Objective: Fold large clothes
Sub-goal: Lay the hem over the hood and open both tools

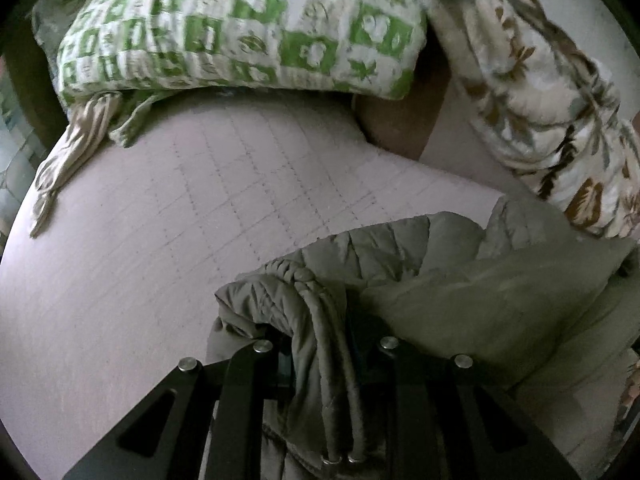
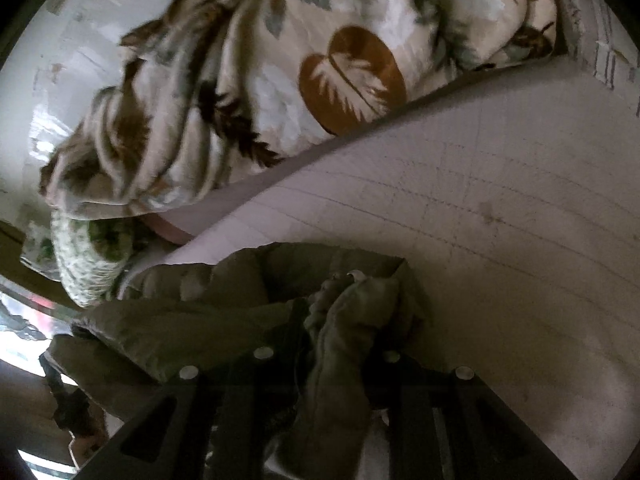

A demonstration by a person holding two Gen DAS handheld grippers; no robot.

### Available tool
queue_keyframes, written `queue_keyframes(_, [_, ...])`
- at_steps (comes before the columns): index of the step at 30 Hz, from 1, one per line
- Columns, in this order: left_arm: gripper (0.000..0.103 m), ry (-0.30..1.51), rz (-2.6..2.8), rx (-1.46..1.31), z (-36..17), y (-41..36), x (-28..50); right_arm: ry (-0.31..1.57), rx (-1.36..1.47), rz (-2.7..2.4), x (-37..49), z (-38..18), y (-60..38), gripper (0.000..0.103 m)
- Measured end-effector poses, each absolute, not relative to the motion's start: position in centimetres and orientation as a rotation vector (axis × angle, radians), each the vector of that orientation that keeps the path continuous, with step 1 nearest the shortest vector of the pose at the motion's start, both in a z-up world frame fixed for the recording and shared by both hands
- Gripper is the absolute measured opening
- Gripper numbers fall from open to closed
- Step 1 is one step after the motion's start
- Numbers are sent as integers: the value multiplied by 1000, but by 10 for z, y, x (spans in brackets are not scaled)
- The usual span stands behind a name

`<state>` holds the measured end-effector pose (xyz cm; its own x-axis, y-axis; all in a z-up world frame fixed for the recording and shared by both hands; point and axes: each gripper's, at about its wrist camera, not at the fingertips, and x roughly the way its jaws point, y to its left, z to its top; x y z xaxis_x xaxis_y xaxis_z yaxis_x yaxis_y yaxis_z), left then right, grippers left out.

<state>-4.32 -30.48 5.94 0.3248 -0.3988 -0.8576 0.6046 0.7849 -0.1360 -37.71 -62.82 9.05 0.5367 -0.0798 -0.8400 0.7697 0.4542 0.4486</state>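
One olive quilted jacket (image 1: pixel 384 264) is lying bunched on the pale quilted bed (image 1: pixel 200 184), its length running from 6 toward 2 o'clock in the left view. The left gripper (image 1: pixel 320 344) is pinching its cuffed edge; the right gripper (image 2: pixel 332 352) is clamping another fold. One green-checked pillow (image 1: pixel 240 28) is sitting at 12, one leaf-print duvet (image 2: pixel 280 72) at 2.

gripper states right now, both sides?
Left gripper: closed on a bunched edge of the olive puffer jacket.
Right gripper: closed on another fold of the same jacket.
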Motion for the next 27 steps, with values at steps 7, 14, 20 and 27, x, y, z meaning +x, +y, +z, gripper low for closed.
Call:
queue_keyframes(7, [23,1077,-664,246,39,-323,-29,961,891,-654,-352,68,-637,18])
queue_keyframes(14, [23,1071,-663,245,40,-325,-31,949,913,-697,-347,61,-636,20])
queue_keyframes(20, [29,1057,-734,88,66,-298,-30,876,964,-677,-366,81,-631,25])
queue_keyframes(27, [56,1039,-839,-20,116,-274,-32,773,1063,-611,-382,111,-631,82])
